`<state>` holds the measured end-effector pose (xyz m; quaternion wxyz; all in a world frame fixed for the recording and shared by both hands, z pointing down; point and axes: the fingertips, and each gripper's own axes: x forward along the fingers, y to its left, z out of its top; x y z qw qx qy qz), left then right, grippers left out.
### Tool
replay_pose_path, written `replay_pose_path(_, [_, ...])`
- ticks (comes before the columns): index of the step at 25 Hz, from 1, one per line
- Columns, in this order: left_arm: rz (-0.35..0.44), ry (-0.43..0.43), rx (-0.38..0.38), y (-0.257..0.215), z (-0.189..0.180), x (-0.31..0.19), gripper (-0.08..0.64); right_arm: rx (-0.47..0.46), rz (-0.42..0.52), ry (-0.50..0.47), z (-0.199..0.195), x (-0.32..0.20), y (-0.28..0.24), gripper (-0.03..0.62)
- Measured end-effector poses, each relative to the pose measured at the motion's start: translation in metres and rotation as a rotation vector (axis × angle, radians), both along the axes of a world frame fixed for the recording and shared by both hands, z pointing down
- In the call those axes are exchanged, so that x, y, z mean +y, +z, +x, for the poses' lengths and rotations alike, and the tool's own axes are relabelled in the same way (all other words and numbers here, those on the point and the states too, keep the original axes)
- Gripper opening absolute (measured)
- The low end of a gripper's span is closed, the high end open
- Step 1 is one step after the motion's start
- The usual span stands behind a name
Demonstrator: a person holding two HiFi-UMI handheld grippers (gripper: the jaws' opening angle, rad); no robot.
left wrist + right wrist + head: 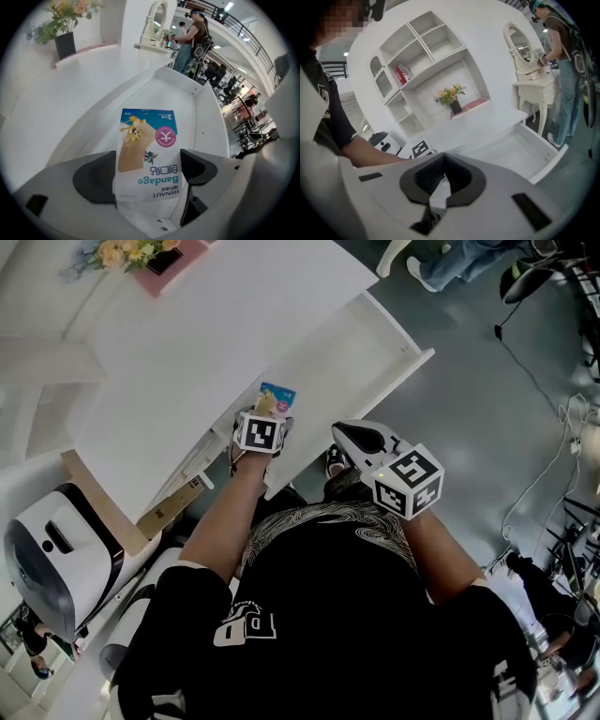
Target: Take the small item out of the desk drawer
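1. Plainly clamped in the left gripper [147, 177]: a bandage packet [148, 140], both jaws pressed against its lower part, printed face toward the camera and upside down.
2. Held over the near end of the open drawer [380, 352], just beside the edge of the desk top [216, 324]; cannot tell whether fully clear of the drawer floor.
3. Right gripper [439, 185]: jaws together, nothing between them, outside the drawer near its front.
4. Probably very light, thin and bendy: a flat sachet, likely to flop or fold if pinched only at a corner.
5. Likely a bit slick on the glossy print, so apt to slide out under a loose pinch or a quick swing.
6. Not fragile by the look of it; a firm squeeze unlikely to do worse than crease it.
7. Best taken across the flat faces, well in from the corner, much as gripped now; then lifted straight up, away from the drawer wall.
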<state>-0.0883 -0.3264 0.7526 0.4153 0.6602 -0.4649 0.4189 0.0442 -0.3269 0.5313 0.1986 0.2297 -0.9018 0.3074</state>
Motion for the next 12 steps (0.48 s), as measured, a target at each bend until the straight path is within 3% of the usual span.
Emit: replay_pose_path(12, [0.185, 0.038, 0.131, -0.099, 0.017, 0.003, 0.425, -0.025, 0.091, 0.054, -0.014, 0.015, -0.043, 0.009])
